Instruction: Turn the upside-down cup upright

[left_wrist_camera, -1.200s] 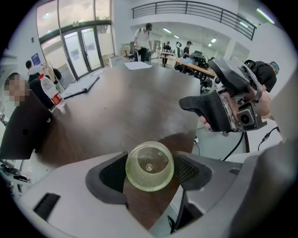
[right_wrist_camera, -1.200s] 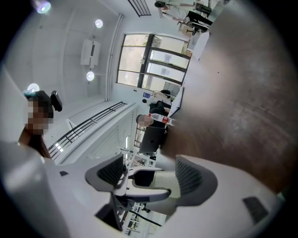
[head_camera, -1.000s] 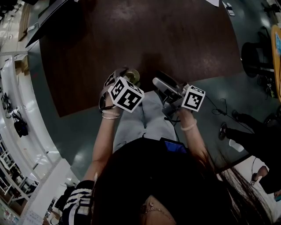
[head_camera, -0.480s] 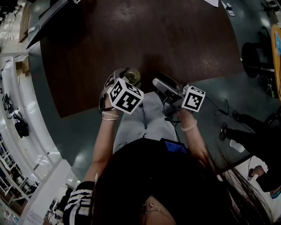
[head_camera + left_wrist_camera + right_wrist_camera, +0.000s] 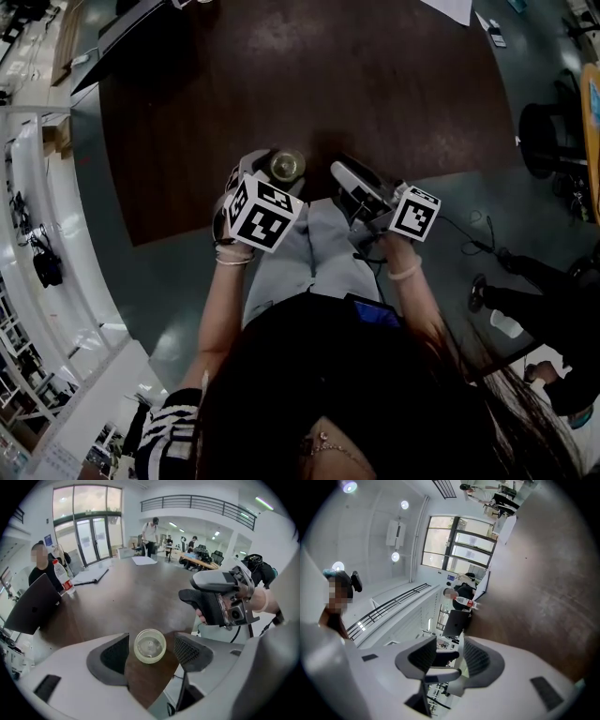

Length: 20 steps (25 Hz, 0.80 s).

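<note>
left tool point(image 5: 151, 654) has lifted slightly, jaws apart astride the small clear plastic cup point(image 5: 150, 645) near the dark brown tabletop point(image 5: 122, 602) edge; right tool point(image 5: 449, 656), empty, is closing. a clipped rim could knock it off.

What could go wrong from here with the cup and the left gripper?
1. The cup stands close to the table's near edge; a sideways knock from the left gripper could push it off.
2. It looks clear and smooth, so it might slip from the pads while being turned.
3. The right gripper, closing on nothing, is close by and could collide.
</note>
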Tool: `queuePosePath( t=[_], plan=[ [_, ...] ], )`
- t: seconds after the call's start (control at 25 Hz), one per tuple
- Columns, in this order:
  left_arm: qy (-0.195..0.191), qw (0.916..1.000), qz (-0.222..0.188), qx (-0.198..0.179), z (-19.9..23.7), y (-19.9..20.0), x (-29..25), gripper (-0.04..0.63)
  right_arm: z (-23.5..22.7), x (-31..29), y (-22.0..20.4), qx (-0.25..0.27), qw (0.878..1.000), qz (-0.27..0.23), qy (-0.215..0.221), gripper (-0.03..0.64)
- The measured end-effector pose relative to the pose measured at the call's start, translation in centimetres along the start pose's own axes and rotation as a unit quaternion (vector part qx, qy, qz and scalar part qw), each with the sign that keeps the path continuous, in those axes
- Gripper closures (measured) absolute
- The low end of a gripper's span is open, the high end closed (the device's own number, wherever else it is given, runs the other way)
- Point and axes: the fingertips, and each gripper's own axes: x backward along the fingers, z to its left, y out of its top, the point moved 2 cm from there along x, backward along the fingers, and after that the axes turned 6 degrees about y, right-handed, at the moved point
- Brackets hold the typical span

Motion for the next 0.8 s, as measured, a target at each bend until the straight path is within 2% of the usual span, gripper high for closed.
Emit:
queuePosePath(
  t=[0.16,0.28,0.36,0.48,0.56,0.64,0.8],
  plan=[
    [0.0,0.9979,-0.049,0.042,0.0,0.9,1.8,0.291,0.6,-0.1,0.2,0.019,1.0,0.003,0.001,0.463],
    [-0.009,0.992,-0.094,0.084,0.0,1.6,3.5,0.291,1.6,-0.4,0.3,0.04,0.999,0.012,0.009,0.474],
    [-0.032,0.9832,-0.13,0.123,-0.1,2.0,4.8,0.291,2.3,-0.7,0.2,0.058,0.998,0.019,0.016,0.477],
    [-0.066,0.9643,-0.179,0.183,0.0,2.3,6.7,0.291,3.3,-1.1,-0.3,0.079,0.996,0.029,0.022,0.477],
    [-0.063,0.9584,-0.197,0.196,0.1,2.2,7.6,0.292,4.1,-1.3,-0.3,0.1,0.994,0.034,0.029,0.479],
    [-0.051,0.9572,-0.207,0.195,0.2,2.0,8.4,0.351,4.9,-1.5,-0.2,0.115,0.992,0.033,0.036,0.508],
    [-0.047,0.9505,-0.228,0.205,0.5,1.6,9.8,0.363,5.9,-1.9,-0.2,0.142,0.988,0.035,0.041,0.543]
  ],
)
